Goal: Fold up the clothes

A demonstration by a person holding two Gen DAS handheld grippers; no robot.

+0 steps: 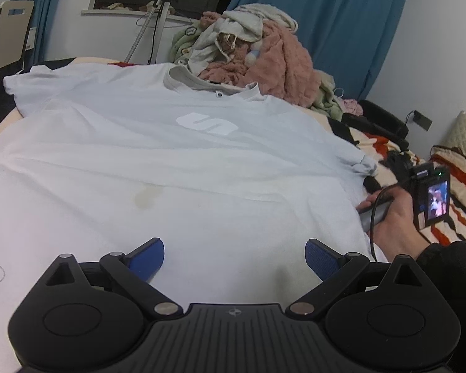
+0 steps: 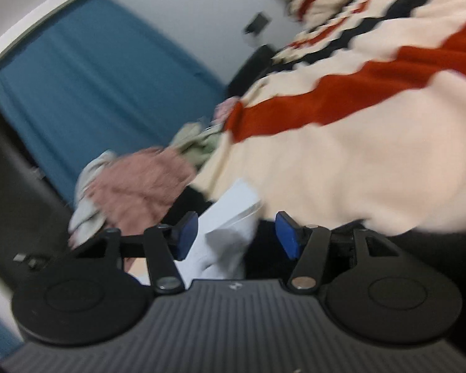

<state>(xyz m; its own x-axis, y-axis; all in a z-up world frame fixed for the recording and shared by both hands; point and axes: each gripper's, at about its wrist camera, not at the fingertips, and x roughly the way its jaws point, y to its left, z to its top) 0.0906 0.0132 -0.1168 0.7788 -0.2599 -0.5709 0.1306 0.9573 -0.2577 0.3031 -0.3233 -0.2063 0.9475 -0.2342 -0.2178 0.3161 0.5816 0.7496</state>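
Blue pads of the left hand-held gripper (image 1: 234,259) sit wide apart right at the near hem of the white T-shirt (image 1: 183,168), with nothing between them, just hovering over the cloth. That shirt is spread flat and face up on the bed (image 1: 464,183), hem toward me, collar at the far end, so its long axis runs straight away from the left hand-held gripper. There's a faint yellowish stain (image 1: 147,195) a bit past the pads and a pale logo (image 1: 206,123) on the chest further up.

Over at the shirt's right edge, the right hand (image 1: 394,217) has its hand-held gripper (image 2: 236,233) down by the right sleeve (image 2: 230,217). That view is blurry, but the jaws look open with the sleeve cloth lying between them, not pinched as far as I can tell. So the right side is the one closest to a sleeve; the left sleeve (image 1: 25,84) lies well off at the far left corner.

Behind the collar there's a heap of clothes (image 1: 258,62) piled up, with blue curtains (image 1: 332,18) beyond it.
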